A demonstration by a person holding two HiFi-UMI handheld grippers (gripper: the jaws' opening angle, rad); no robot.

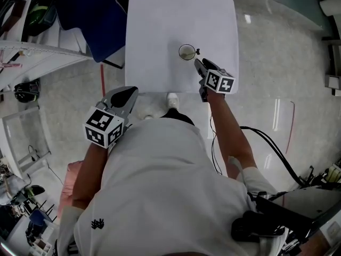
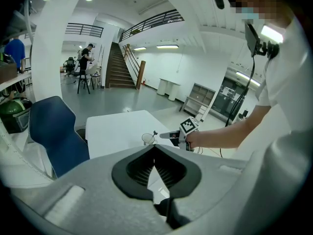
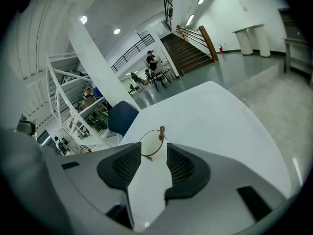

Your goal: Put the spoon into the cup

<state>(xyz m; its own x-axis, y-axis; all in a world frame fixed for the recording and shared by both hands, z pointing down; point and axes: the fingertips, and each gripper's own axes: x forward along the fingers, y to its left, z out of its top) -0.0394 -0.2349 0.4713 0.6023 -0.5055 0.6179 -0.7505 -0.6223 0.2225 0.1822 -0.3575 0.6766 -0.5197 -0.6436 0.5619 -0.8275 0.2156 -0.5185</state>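
Standing right of centre on the white worktop (image 1: 154,36), the cup (image 1: 187,52) shows from the head view as a thin clear ring. The spoon (image 1: 196,51) is in it, and only its small dark handle end can be seen, poking out past the rim on the right. The bowl of the spoon is too small to make out through the glass.

The only print in view is the black-and-white square patterns on the two marker cubes (image 1: 219,81) and a small dark emblem (image 1: 97,224) on the back of the person's white shirt. The emblem is too small to read.

The right tool (image 1: 199,64) hangs just below and right of the cup, apart from it. In the right gripper view its jaws stand wide with nothing between the pads. The cup's rim and the spoon's knobbed end appear beyond the tips, and the cup's lower part is cut off by the jaws.

The left tool (image 1: 127,95) sits off the worktop's lower edge, at the lower left of the frame. In the left gripper view its jaw tips meet and grip nothing.

A blue chair (image 1: 96,15) stands at the worktop's upper left, partly cut off by a white rack.
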